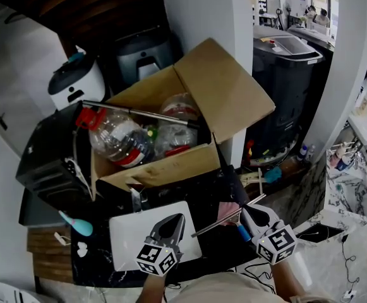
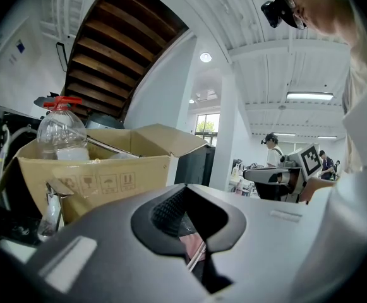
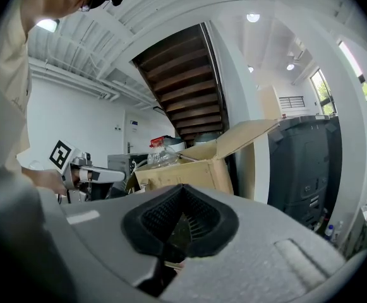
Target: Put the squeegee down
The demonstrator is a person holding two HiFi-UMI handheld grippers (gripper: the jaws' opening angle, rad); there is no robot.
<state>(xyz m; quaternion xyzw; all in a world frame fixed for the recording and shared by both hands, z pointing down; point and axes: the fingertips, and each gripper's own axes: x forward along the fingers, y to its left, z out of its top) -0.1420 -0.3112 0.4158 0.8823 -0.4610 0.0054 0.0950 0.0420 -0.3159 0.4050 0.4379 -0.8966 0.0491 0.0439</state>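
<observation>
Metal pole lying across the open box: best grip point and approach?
Mid-shaft of the metal pole, from above, closing across it. It is thin, straight and rests on the bottles in the cardboard box, upper side exposed.

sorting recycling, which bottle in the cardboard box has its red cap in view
The left bottle: red cap at the box's left end. The right bottle shows none.

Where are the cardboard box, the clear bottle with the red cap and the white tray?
cardboard box (image 1: 227, 90), head view, on its open flap.
clear bottle (image 1: 117, 141), head view, on its see-through body.
white tray (image 1: 126, 235), head view, on its bare left part.
</observation>
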